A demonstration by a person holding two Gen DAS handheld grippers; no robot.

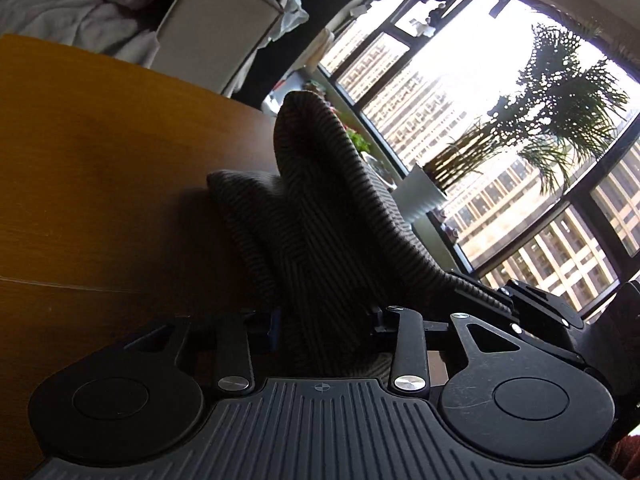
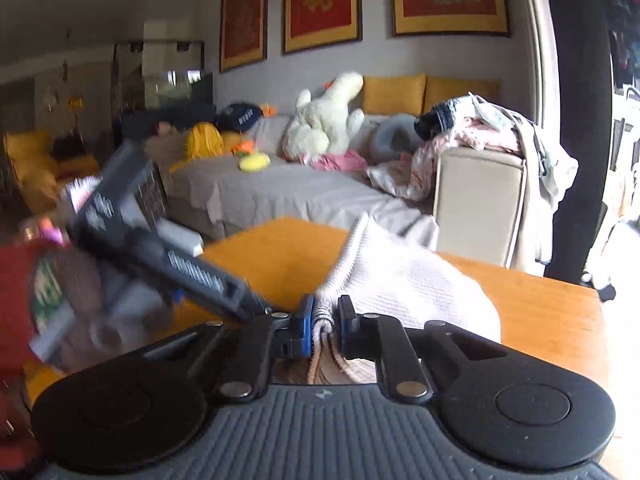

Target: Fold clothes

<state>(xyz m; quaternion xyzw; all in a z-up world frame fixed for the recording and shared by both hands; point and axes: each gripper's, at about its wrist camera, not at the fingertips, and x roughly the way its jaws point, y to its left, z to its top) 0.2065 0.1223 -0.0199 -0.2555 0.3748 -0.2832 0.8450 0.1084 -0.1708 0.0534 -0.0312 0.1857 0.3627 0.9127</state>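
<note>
Fingers of both grippers, left [image 1: 324, 320] and right [image 2: 323, 326], are pinching the striped cloth [image 2: 404, 280] tight, lifting it off the worktop [image 2: 540, 304] so it is hanging ready for folding.

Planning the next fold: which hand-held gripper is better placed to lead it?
Hard to separate: the left hand-held gripper and the right both clamp the striped garment over the wooden table. Neither clearly leads.

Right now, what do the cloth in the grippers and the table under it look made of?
Striped garment: seems a ribbed knit, perhaps cotton; fine ridges run along it and it folds softly. Table: looks like wood or veneer, orange-brown with a smooth sheen and faint grain.
</note>
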